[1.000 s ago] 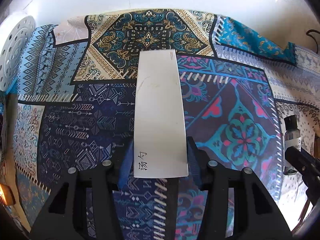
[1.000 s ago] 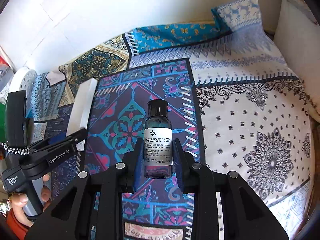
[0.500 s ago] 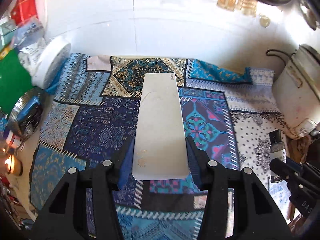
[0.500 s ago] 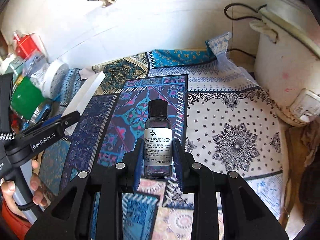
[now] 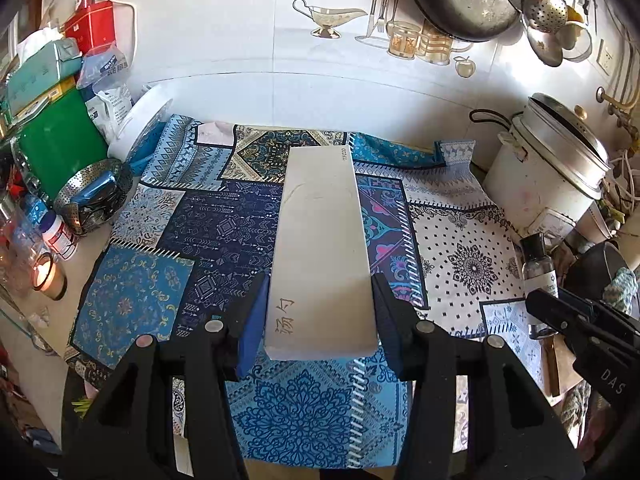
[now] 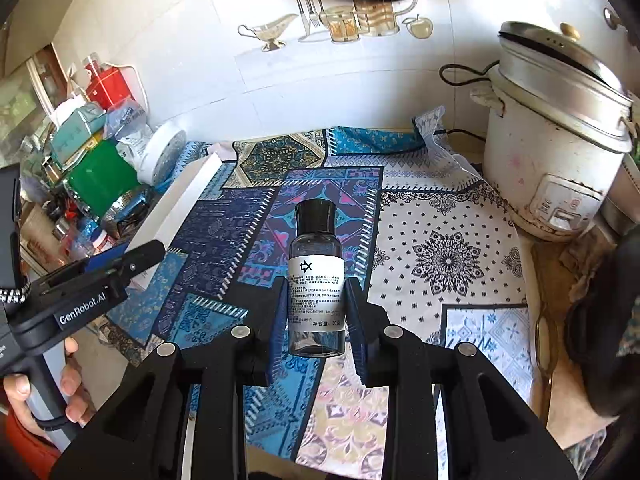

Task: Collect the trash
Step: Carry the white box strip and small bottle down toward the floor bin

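Left gripper [image 5: 320,316]: clamped on the near end of a long white box [image 5: 322,248], held above the patterned cloth [image 5: 460,240], left of the rice cooker [image 5: 548,176].
Right gripper [image 6: 316,312]: clamped on a small clear bottle [image 6: 317,280] with black cap, upright between the fingers, above the cloth, left of the rice cooker.
Far left of the rice cooker: green box [image 5: 60,148], steel strainer [image 5: 96,196].

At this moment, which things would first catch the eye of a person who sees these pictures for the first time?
First, the long white box held in the left gripper, above the bright patchwork cloth. Next, the small clear bottle with a black cap, clamped between the fingers of the right gripper. Then the worn white rice cooker at the right edge, against the tiled wall.
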`<state>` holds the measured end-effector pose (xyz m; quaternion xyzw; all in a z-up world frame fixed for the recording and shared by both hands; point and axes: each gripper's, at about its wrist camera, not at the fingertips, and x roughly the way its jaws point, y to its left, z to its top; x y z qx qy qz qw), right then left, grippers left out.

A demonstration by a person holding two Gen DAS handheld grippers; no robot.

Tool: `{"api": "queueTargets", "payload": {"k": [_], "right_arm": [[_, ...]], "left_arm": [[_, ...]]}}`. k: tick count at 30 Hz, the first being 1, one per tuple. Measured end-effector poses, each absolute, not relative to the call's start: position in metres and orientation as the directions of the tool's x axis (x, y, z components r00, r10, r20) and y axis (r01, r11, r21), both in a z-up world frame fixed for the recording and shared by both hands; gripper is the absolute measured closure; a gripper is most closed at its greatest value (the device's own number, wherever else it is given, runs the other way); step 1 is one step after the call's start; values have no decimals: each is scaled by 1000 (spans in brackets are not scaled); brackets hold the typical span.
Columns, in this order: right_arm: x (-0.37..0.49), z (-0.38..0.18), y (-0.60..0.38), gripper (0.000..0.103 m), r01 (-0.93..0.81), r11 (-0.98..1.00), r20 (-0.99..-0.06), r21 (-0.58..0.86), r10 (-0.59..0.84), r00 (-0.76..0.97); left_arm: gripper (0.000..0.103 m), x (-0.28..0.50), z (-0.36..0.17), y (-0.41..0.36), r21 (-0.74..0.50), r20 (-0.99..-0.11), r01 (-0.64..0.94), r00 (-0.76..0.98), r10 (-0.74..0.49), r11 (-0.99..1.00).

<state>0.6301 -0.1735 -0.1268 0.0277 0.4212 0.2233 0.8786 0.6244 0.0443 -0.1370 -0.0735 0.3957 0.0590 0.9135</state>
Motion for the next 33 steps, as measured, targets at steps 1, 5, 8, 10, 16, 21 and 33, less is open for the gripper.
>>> {"api": "queueTargets", "payload": {"k": [1,5,8,10,16,21,33], "right_arm": [[622,-126,-172,77,-363,901,-724,237,413,552],[588,-126,-162,77,-335,914,-720,228,390,573],[555,-134,-149,77,-306,924,-728,231,373,576],[531,-140,-141,77,-288,926,-735,245,371,567],[461,-165,-115,77,-266,926,-763,267,372,529],[421,-188,-103,77,-248,927,-807,281,369,461],[392,-288,-127,77,-137,953,-906,269,299,301]], "left_arm": [[53,615,-137,46,-84,-729,-161,683,49,983],[53,574,-143,58,-69,-721,-128,691,39,989],[53,540,-152,70,-70,-731,-100,683,18,992],[53,511,-160,80,-69,-740,-90,672,9,994],[53,431,-186,106,-68,-783,-68,623,-11,995],[53,393,-213,115,-71,-843,-51,537,-33,996],[53,366,-320,86,-109,-939,4,328,-104,994]]}}
